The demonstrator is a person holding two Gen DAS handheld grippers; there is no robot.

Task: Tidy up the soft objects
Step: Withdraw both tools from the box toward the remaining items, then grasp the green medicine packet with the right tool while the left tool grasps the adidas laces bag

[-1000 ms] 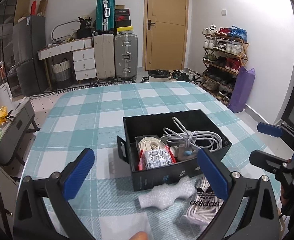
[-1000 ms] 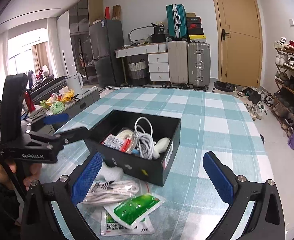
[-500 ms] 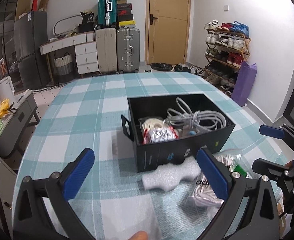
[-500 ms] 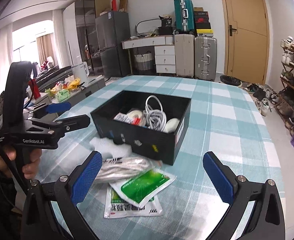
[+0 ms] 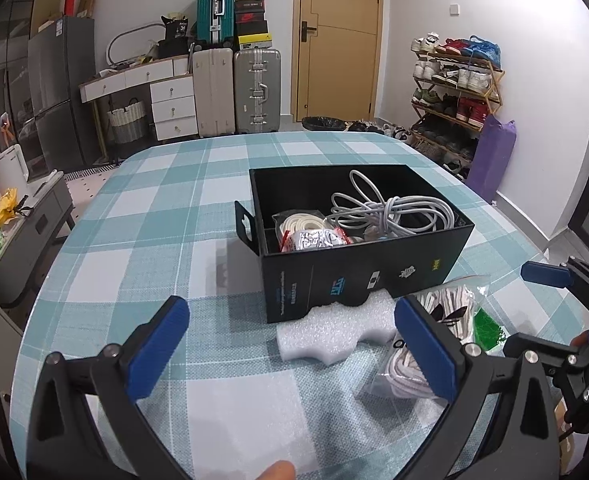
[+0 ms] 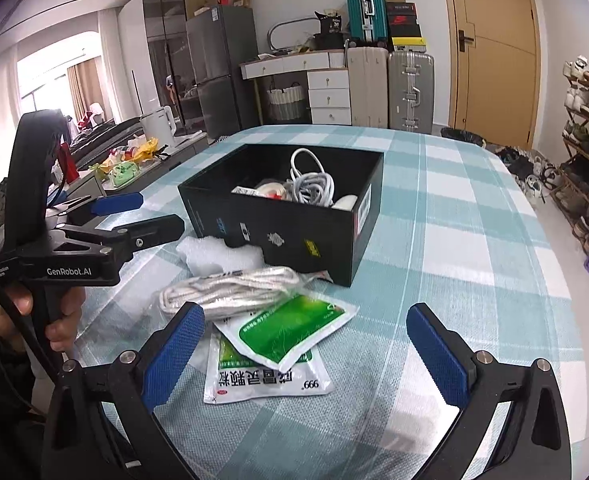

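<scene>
A black box on the checked tablecloth holds a grey cable coil, a white cord roll and a foil packet. In front of it lie a white foam piece, a clear bag of white laces and two green-and-white sachets. My left gripper is open and empty, just short of the foam. My right gripper is open and empty above the sachets.
The round table has its edge at left and right. Beyond it stand suitcases, a white drawer desk, a door, a shoe rack and a low cabinet with clutter.
Both grippers have pulled back toward me and lowered. The box looks farther away, and the foam, lace bag and sachets have come fully into view. Both jaws stayed open.
</scene>
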